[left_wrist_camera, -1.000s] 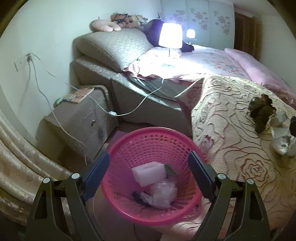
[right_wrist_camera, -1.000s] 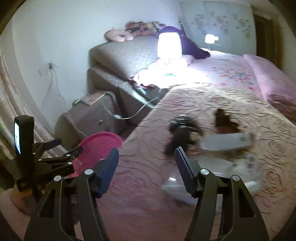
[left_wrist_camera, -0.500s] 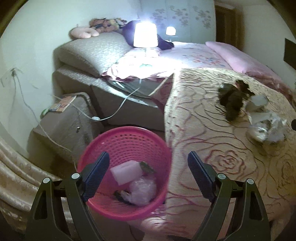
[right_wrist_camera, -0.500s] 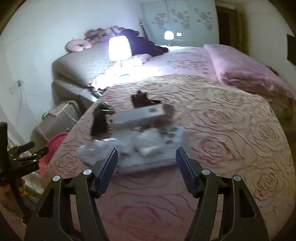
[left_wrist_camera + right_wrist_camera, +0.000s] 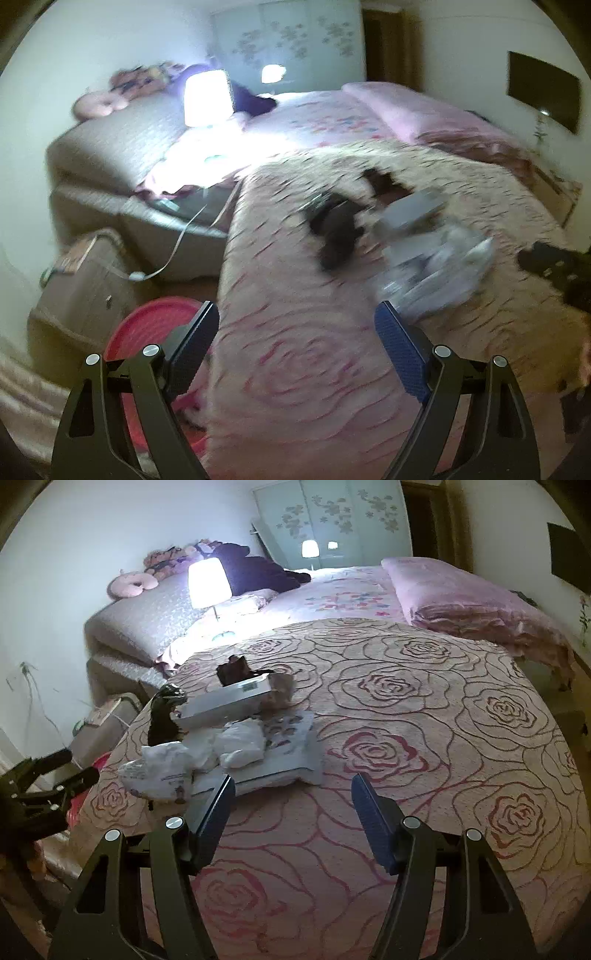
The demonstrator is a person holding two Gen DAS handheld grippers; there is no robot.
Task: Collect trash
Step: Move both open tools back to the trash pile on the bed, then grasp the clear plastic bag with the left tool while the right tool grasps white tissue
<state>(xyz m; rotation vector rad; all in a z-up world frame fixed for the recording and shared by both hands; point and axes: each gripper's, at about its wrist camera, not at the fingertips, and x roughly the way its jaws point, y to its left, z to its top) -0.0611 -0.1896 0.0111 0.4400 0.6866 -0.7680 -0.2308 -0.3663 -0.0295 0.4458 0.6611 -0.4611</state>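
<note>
A pile of trash lies on the rose-patterned bedspread (image 5: pixel 388 686): white plastic bags (image 5: pixel 236 742), a flat white box (image 5: pixel 229 701), a printed wrapper (image 5: pixel 291 746), a black crumpled bag (image 5: pixel 162 716) and a brown scrap (image 5: pixel 232 668). My right gripper (image 5: pixel 291 786) hovers just in front of the pile, open, with nothing between its fingers. A pink mesh basket (image 5: pixel 147 332) stands on the floor beside the bed. My left gripper (image 5: pixel 295 314) is open and empty over the bed's edge, to the right of the basket. The left wrist view is blurred; the pile (image 5: pixel 432 251) shows there too.
A lit lamp (image 5: pixel 207 583) stands on the bed near the grey headboard cushions. A nightstand (image 5: pixel 85 280) with a trailing cable sits behind the basket. A folded pink quilt (image 5: pixel 461 602) lies at the far right of the bed.
The left wrist view has swung right from over the basket onto the bed, and the basket has slid to the lower left. The right gripper has swung right; the pile is now sharp and left of centre.
</note>
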